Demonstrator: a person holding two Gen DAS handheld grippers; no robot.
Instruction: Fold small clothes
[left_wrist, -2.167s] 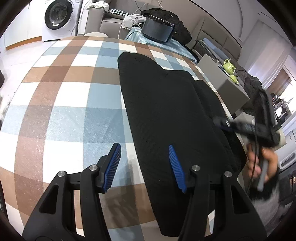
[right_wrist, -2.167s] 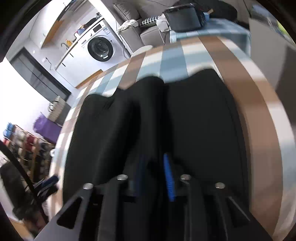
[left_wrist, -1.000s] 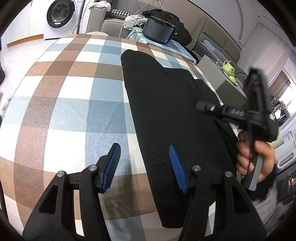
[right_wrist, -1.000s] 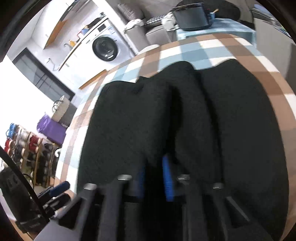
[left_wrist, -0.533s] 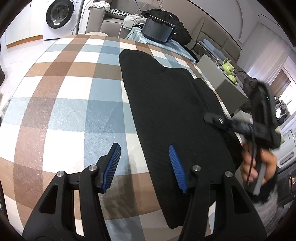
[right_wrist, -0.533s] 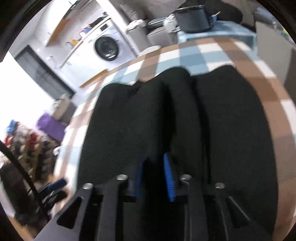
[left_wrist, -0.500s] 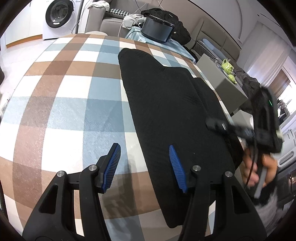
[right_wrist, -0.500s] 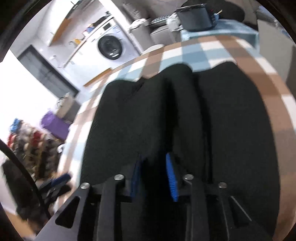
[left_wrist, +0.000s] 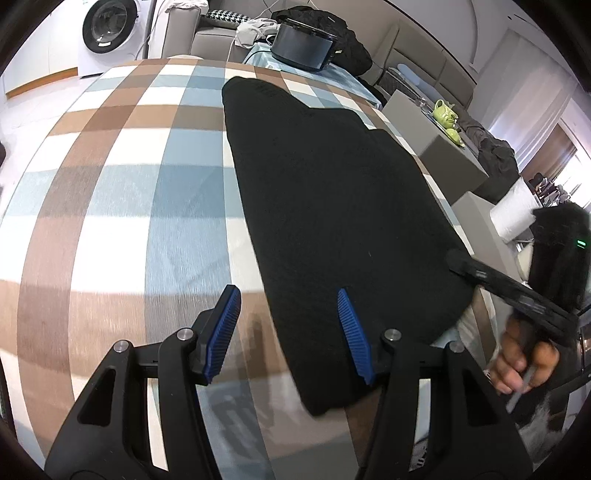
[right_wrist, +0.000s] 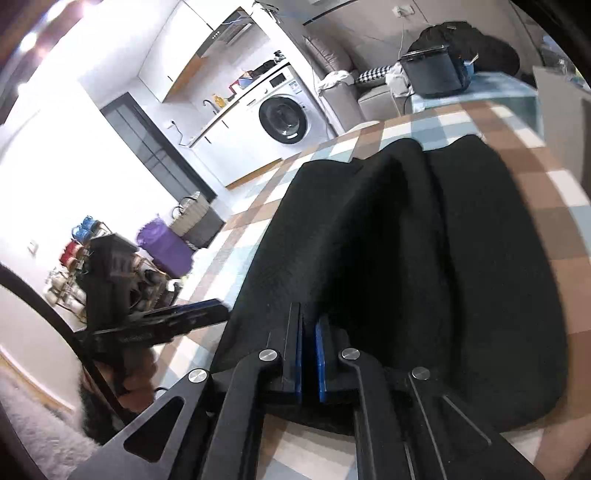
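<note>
The left gripper (left_wrist: 288, 328) points steeply downward, its blue pads held apart with nothing pressed between them. The right gripper (right_wrist: 309, 356) slants downward with its pads drawn together, gripped by a hand (left_wrist: 524, 363).

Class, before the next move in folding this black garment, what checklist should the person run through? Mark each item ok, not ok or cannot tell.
1. Left tool open with nothing between its pads: ok.
2. Left tool lined up over the black garment edge: ok, one pad is over the garment, the other over the checked tablecloth.
3. Right tool shut: ok.
4. Right tool pinching fabric: cannot tell, the dark cloth hides it.
5. Garment lying flat: not ok, a raised ridge runs along it.
6. Bare tablecloth beside the garment to fold onto: ok.
</note>
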